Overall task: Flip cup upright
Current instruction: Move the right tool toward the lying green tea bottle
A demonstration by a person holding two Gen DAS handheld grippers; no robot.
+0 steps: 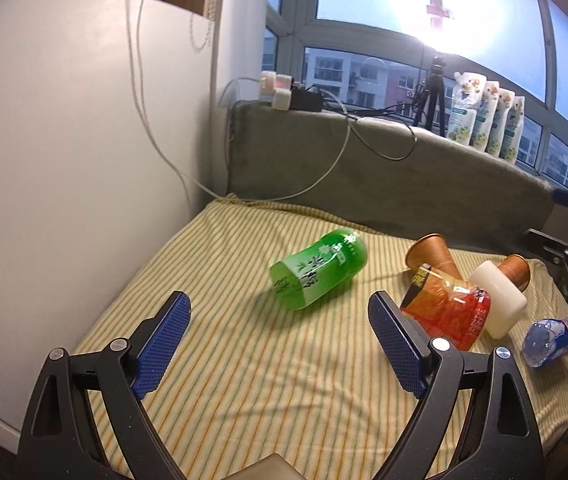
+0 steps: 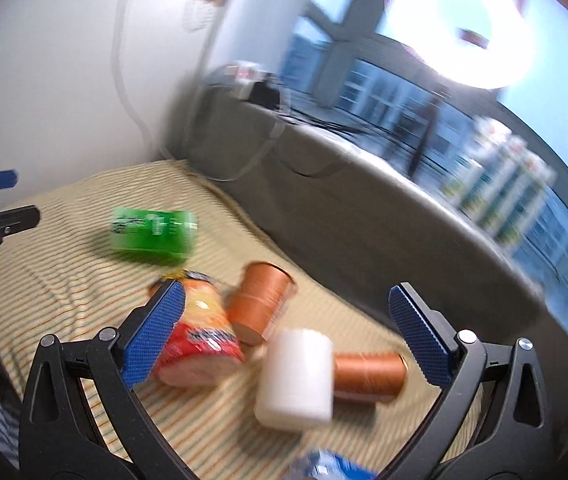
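Several cups lie on their sides on a striped yellow cloth [image 1: 244, 360]. A green cup [image 1: 318, 269] lies just ahead of my open, empty left gripper [image 1: 280, 308]. To its right lie a red-orange cup [image 1: 446, 308], two copper cups [image 1: 432, 254] [image 1: 518, 270], a white cup [image 1: 498, 304] and a blue cup [image 1: 552, 340]. The right wrist view is blurred. There my open, empty right gripper [image 2: 286, 300] hovers over the white cup [image 2: 296, 380], the copper cups [image 2: 262, 300] [image 2: 368, 372] and the red-orange cup [image 2: 200, 336]. The green cup [image 2: 152, 234] lies farther left.
A white curved wall [image 1: 64, 140] stands on the left. A grey padded ledge [image 1: 384, 168] runs behind the cloth, with cables, chargers, a tripod [image 1: 432, 92] and several pouches [image 1: 484, 116] on it. Windows lie beyond.
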